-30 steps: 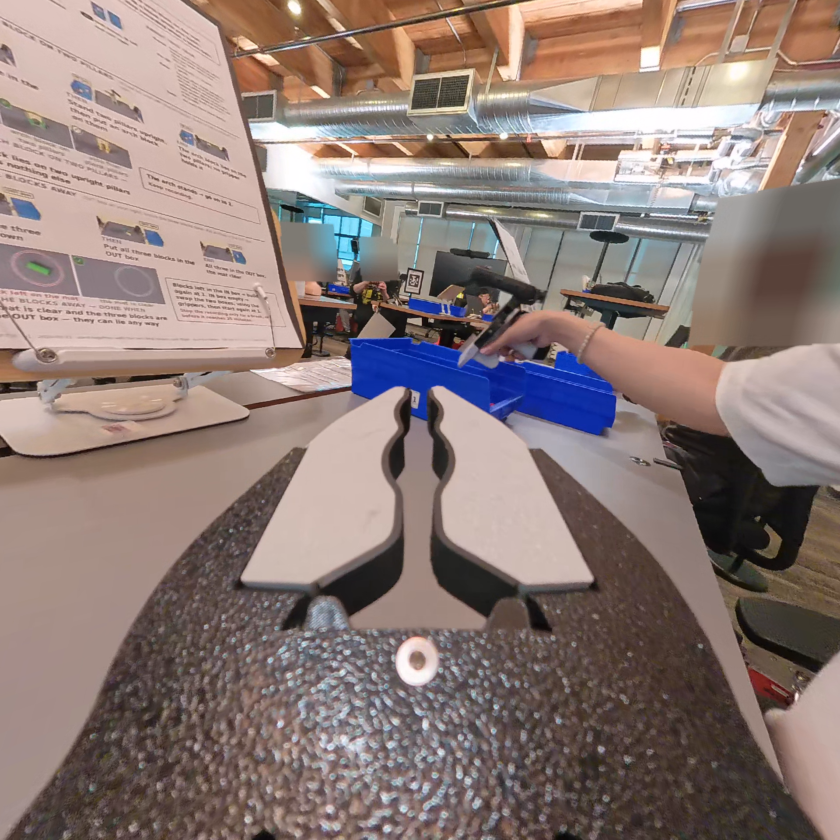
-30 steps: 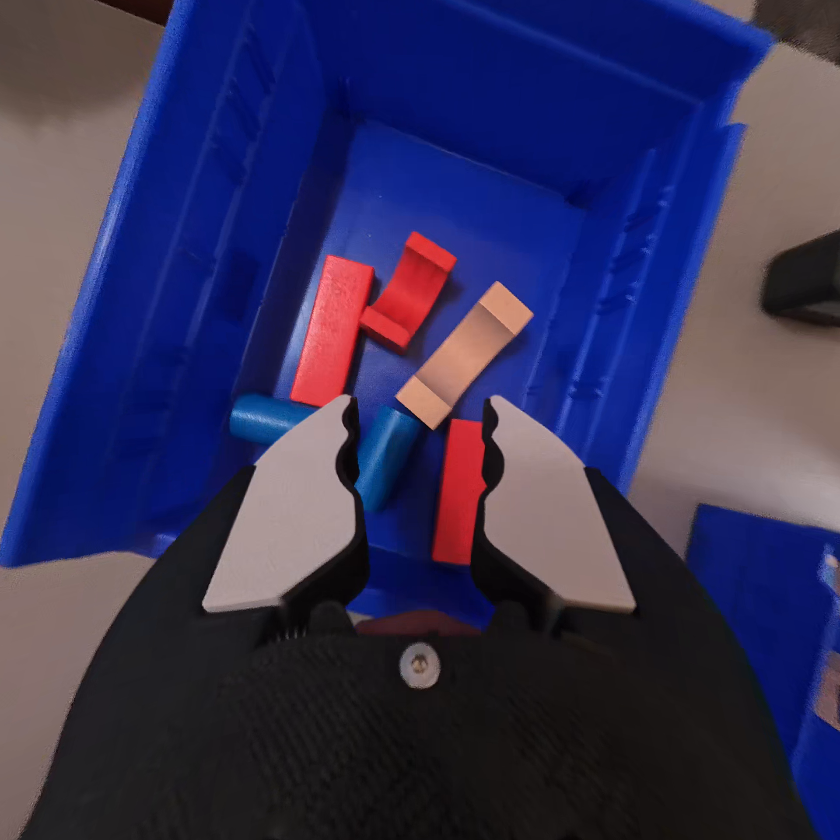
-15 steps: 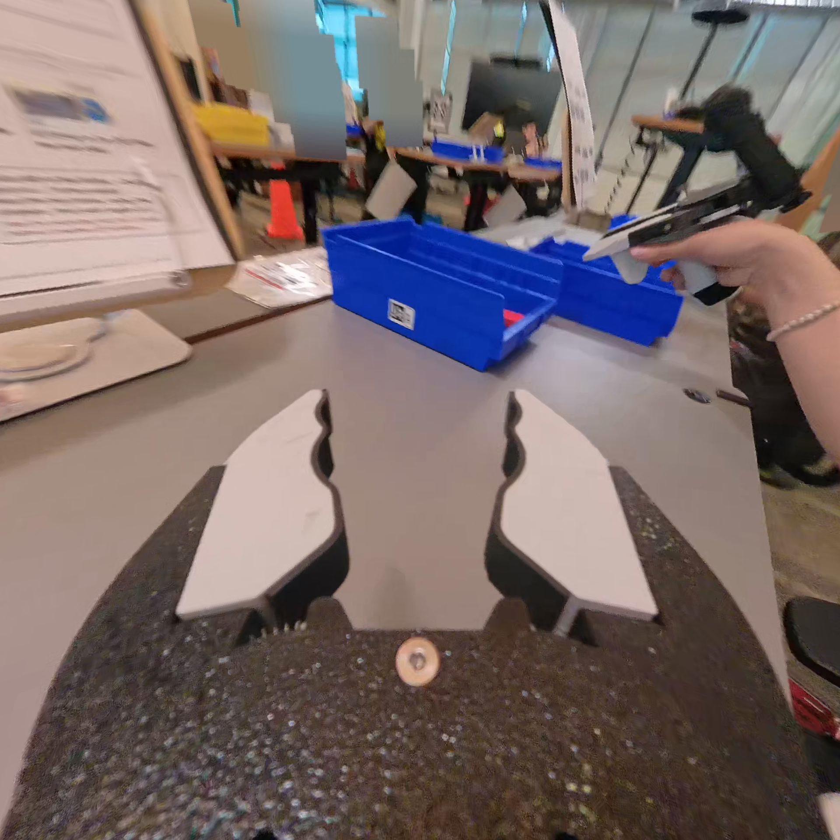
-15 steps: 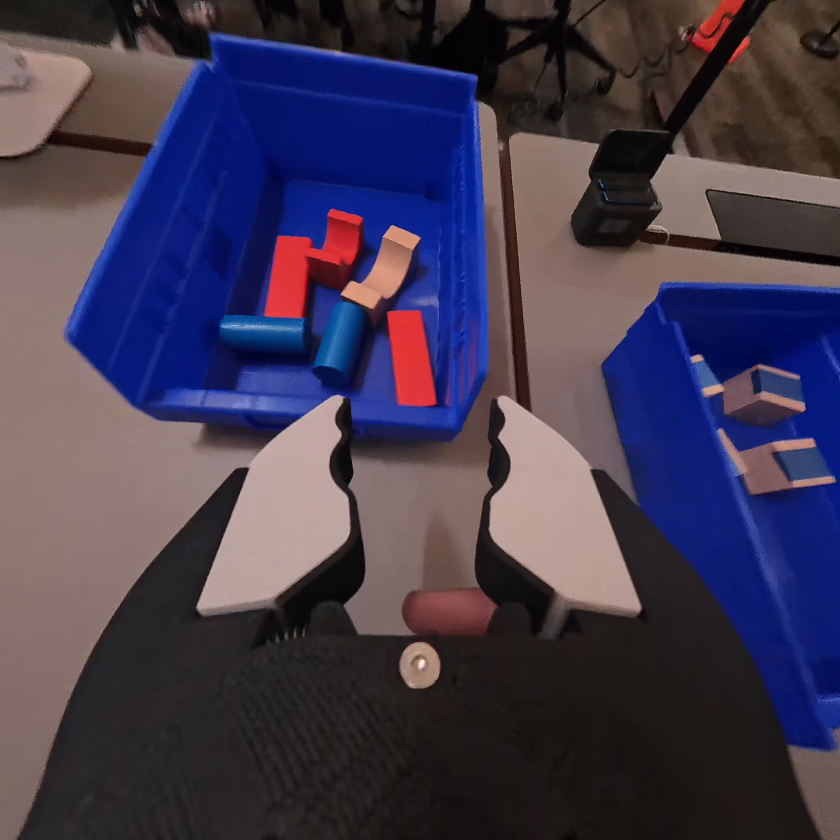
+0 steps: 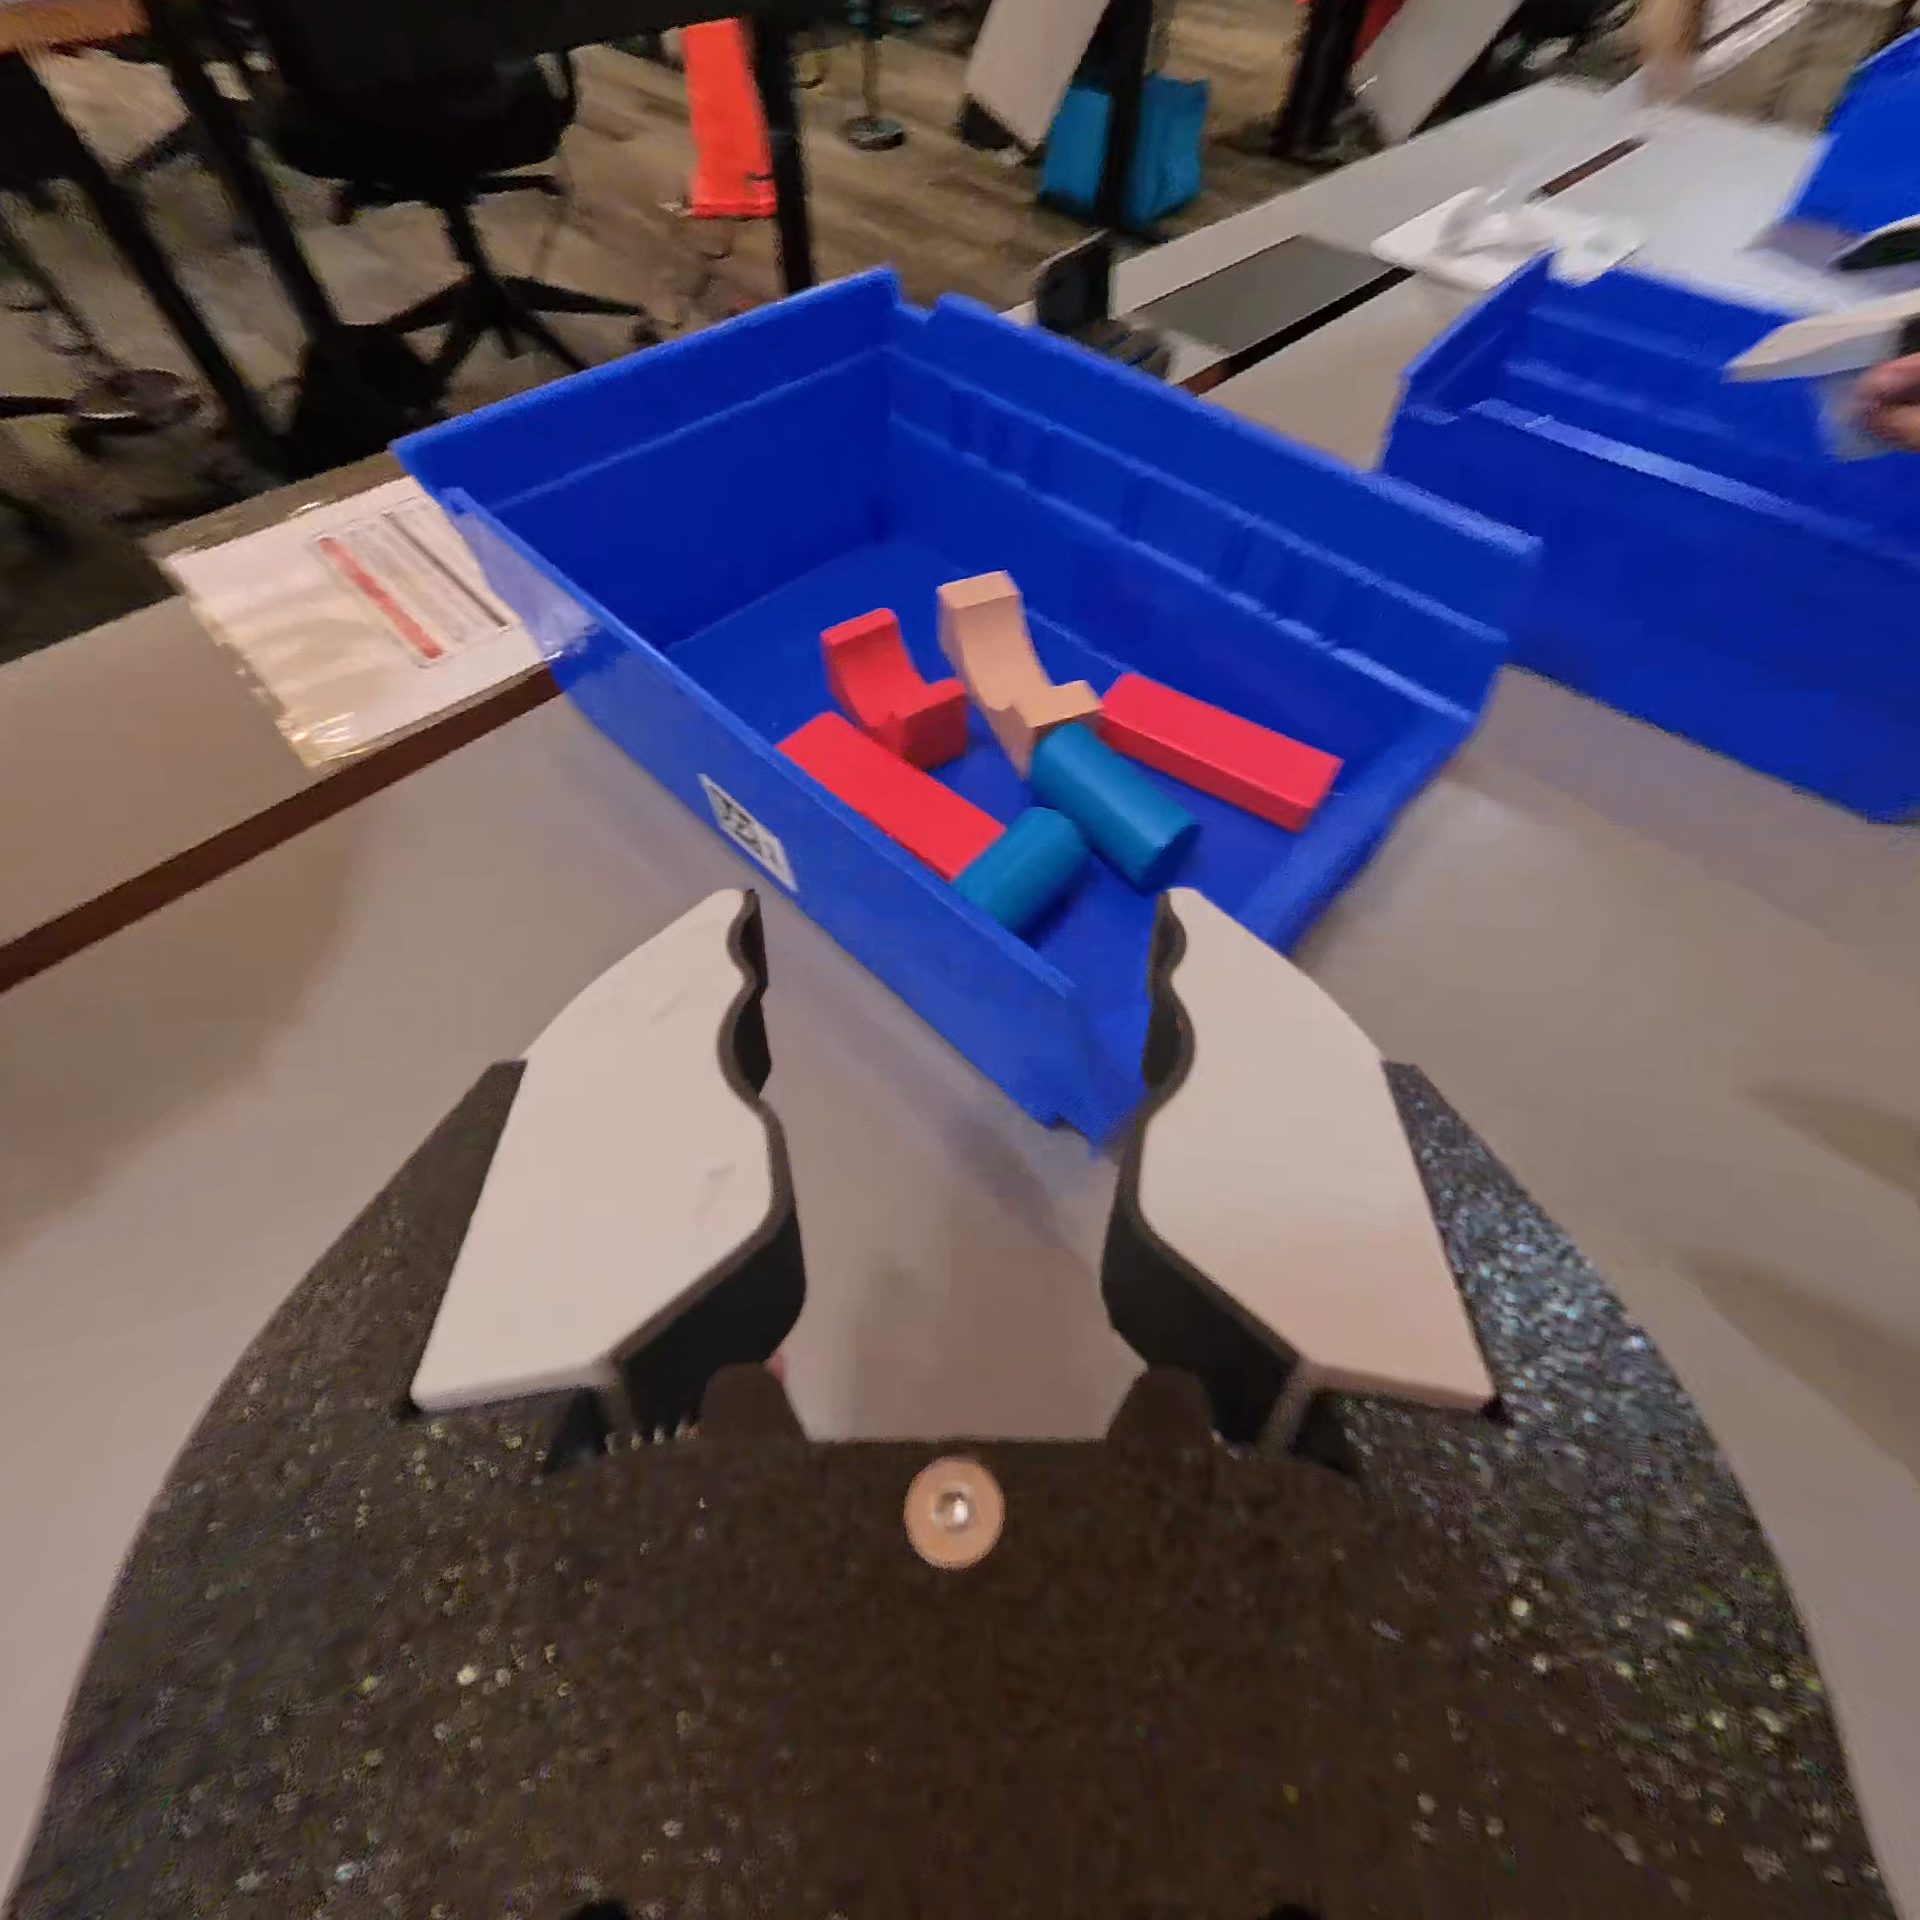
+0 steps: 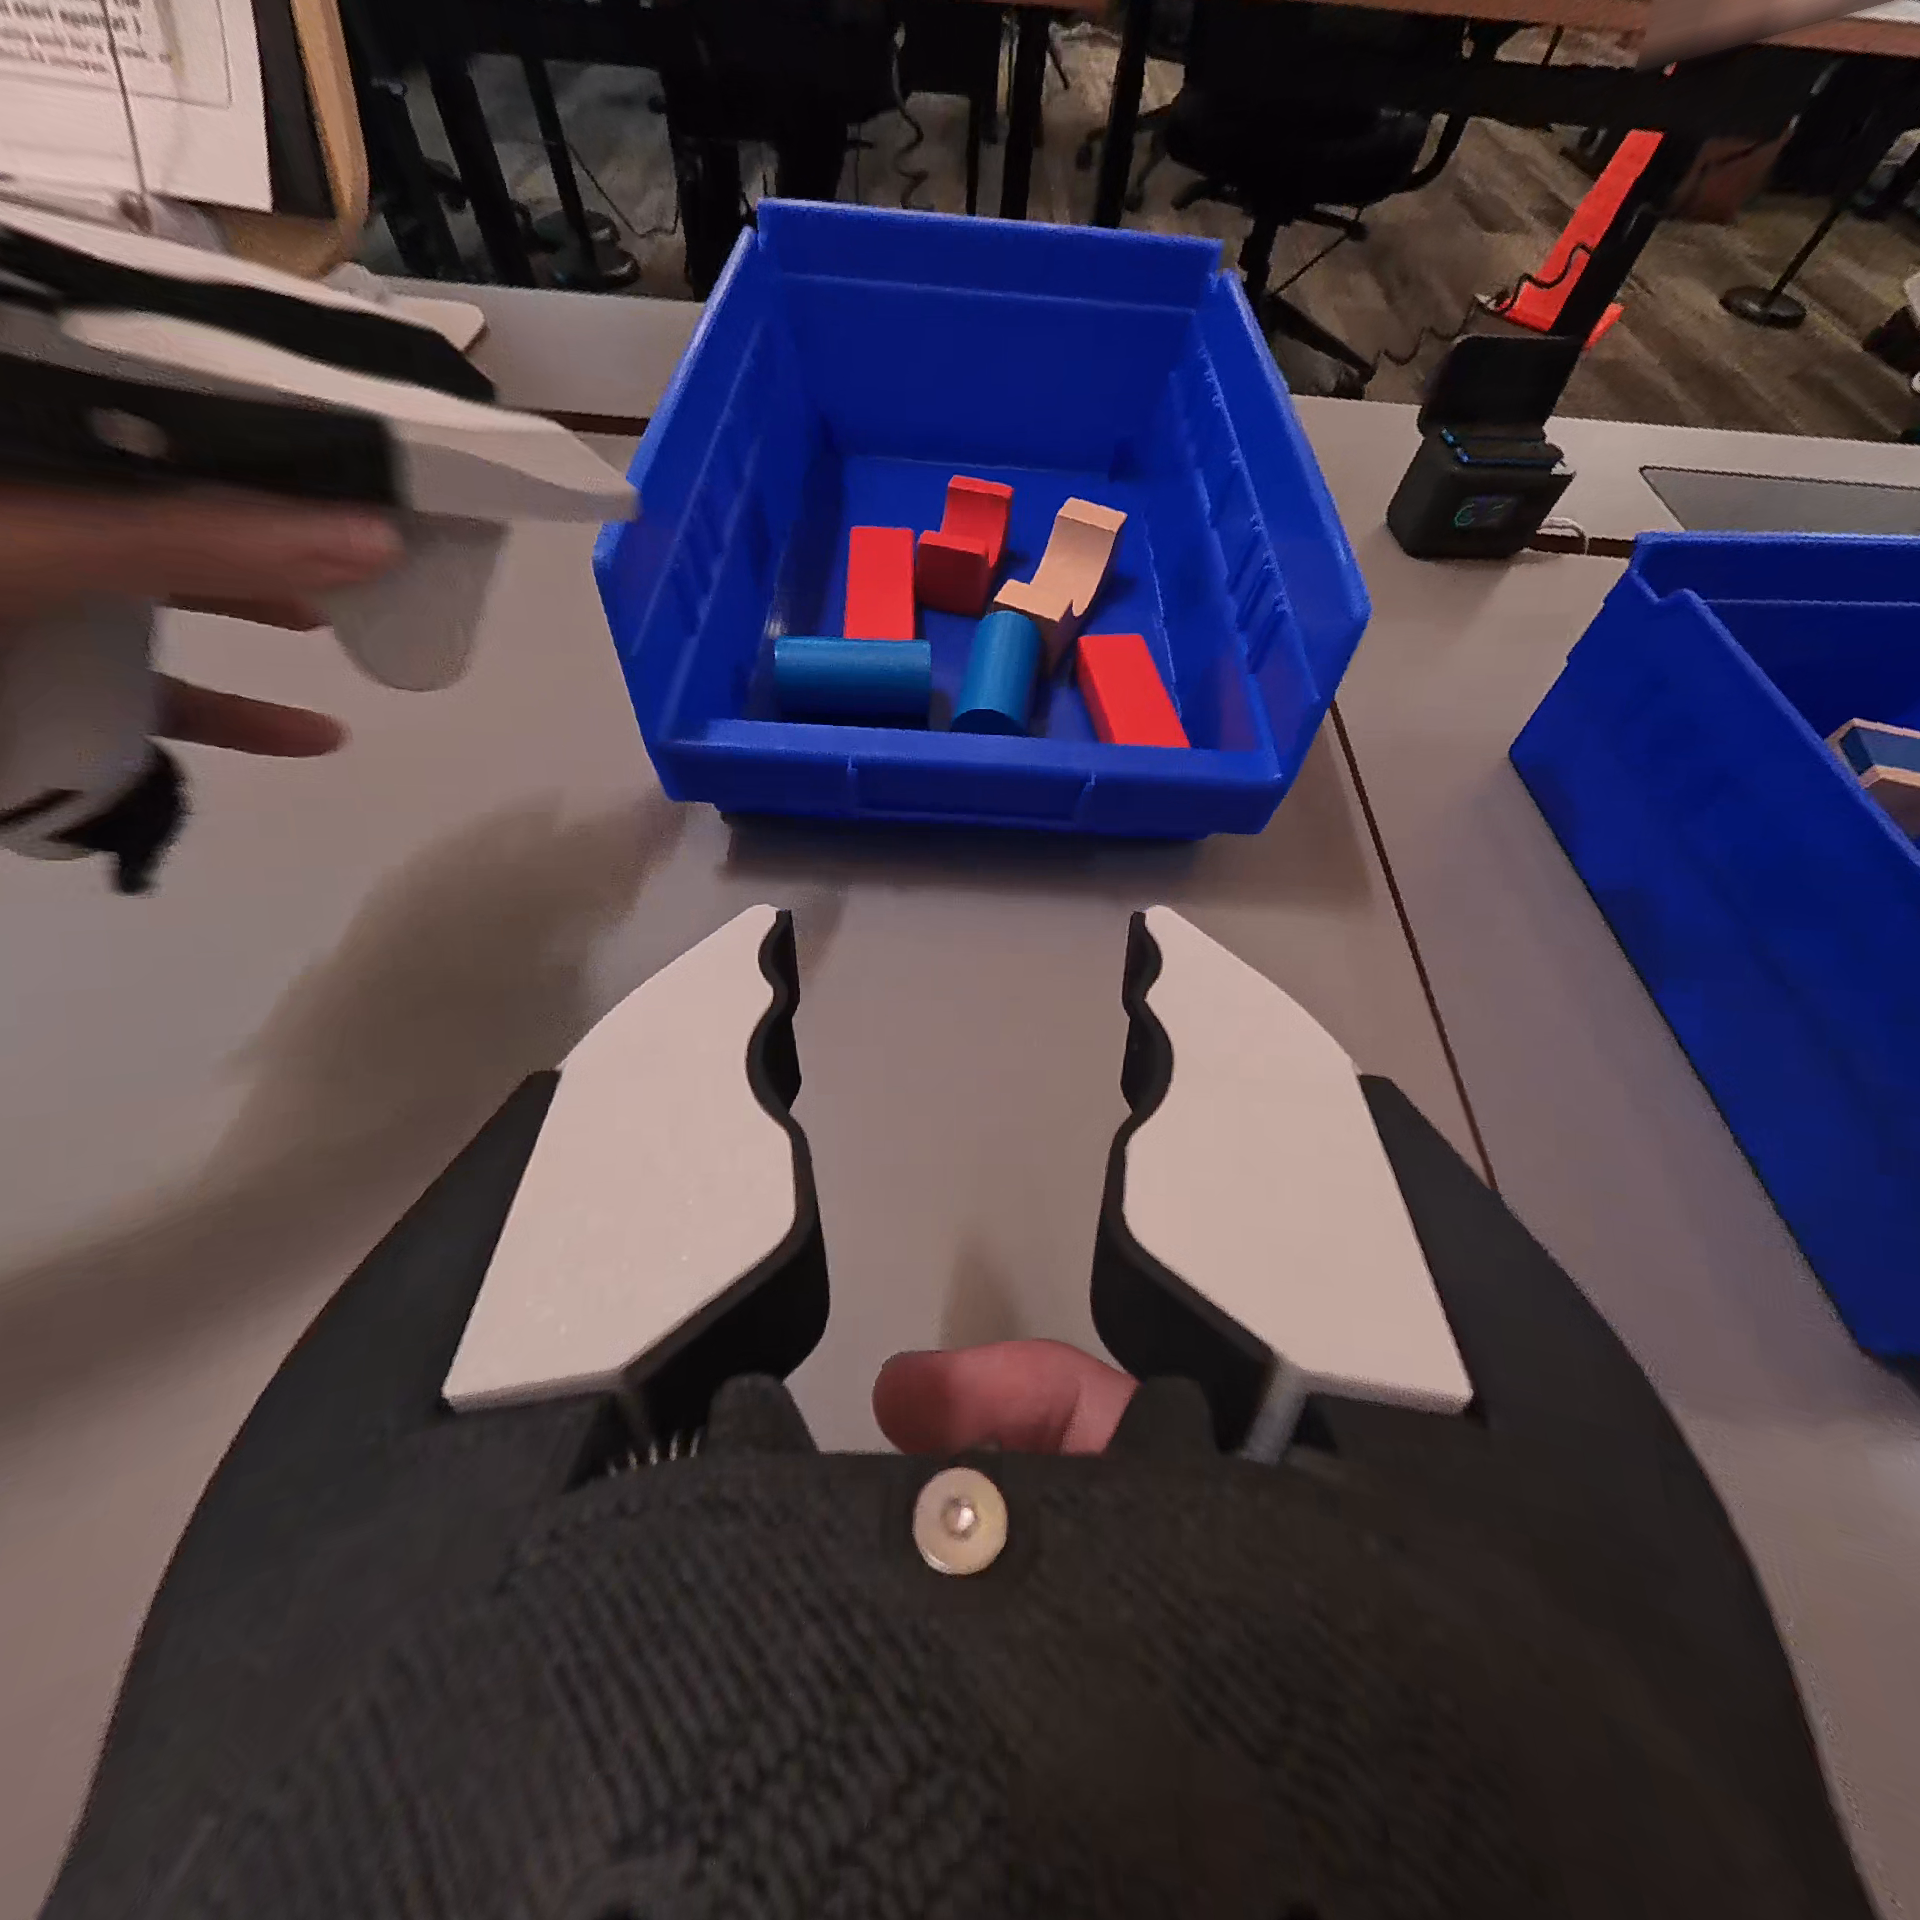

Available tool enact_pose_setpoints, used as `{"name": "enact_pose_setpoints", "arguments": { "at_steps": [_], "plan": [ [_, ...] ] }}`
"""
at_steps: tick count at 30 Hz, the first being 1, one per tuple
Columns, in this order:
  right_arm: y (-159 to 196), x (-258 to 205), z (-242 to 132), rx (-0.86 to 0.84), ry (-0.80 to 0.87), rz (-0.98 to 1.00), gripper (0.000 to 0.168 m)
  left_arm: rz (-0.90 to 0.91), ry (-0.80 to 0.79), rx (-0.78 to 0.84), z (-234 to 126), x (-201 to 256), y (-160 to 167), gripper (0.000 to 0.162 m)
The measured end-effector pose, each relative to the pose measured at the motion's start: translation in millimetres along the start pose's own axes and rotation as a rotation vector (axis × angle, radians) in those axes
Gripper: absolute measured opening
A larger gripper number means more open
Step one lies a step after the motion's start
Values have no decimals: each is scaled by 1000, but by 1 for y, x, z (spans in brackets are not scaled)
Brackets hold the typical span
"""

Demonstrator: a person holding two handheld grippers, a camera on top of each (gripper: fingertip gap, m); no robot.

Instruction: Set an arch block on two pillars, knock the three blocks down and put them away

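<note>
A blue bin (image 5: 644,436) on the grey table holds two red bars (image 5: 883,795), a red arch block (image 5: 888,681), a tan arch block (image 5: 1003,665) and two blue cylinders (image 5: 1112,800). My left gripper (image 5: 958,914) is open and empty, just above the bin's near corner. My right gripper (image 6: 958,925) is open and empty, over bare table a short way in front of the same bin (image 6: 977,790). In the right wrist view the left gripper (image 6: 499,478) shows at the left of the bin. In the left wrist view the right gripper (image 5: 1829,343) shows blurred at the far right.
A second blue bin (image 6: 1714,831) with tan and blue blocks stands to the right. A black device (image 6: 1486,488) sits behind, between the bins. A sleeved paper (image 5: 353,613) lies left of the first bin. A document stand (image 6: 125,94) is at the back left. Chairs and an orange cone (image 5: 727,104) are beyond the table.
My left gripper has opened, tipped down and moved up to the bin. My right gripper has pulled back from over the bin's blocks to the table in front, staying open.
</note>
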State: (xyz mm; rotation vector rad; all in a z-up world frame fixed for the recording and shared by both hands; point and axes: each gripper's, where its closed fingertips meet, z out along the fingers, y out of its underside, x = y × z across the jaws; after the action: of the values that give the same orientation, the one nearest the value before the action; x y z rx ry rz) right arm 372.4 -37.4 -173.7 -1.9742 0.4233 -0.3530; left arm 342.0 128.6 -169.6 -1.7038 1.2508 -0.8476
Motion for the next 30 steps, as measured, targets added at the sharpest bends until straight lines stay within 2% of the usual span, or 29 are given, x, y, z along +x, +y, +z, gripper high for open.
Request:
{"name": "enact_pose_setpoints", "arguments": {
  "at_steps": [3, 6, 10, 11, 17, 20, 21, 22, 23, 25, 27, 28, 30],
  "plan": [
    [7, -3, -3, -7, -12, 14, 61, 23, -135, -77, 31, -12, 13, 65],
    [15, -4, -2, -28, 0, -6, 61, -23, -162, -121, 47, -11, 23, 60],
    [18, -3, 0, -18, 6, 24, 62, -7, -180, -100, 50, -7, 23, 36],
    [17, -4, 1, -13, -2, 33, 62, -9, -182, -98, 50, -7, 23, 34],
    [13, 7, 9, -11, 36, -3, 63, 25, -166, -100, 47, -9, 25, 34],
    [0, 47, 27, -8, 156, 9, 67, 45, -167, -76, 40, -12, 23, 44],
    [-6, 64, 37, -8, 186, 47, 77, 34, -155, -61, 38, -11, 22, 44],
    [-13, 79, 49, -14, 206, 76, 77, 19, -137, -40, 35, -10, 20, 43],
    [-20, 92, 62, -17, 206, 93, 67, 6, -124, -26, 32, -10, 18, 44],
    [-27, 106, 94, -51, 159, 132, 66, -17, -115, -16, 26, -12, 15, 53],
    [-20, 109, 125, -129, 90, 135, 65, -48, -89, 12, 16, -12, 9, 58],
    [-14, 109, 136, -172, 62, 124, 59, -62, -75, 34, 9, -12, 5, 59],
    [-5, 106, 149, -228, 14, 83, 22, -78, -55, 75, -8, -14, 0, 60]
  ]
}}
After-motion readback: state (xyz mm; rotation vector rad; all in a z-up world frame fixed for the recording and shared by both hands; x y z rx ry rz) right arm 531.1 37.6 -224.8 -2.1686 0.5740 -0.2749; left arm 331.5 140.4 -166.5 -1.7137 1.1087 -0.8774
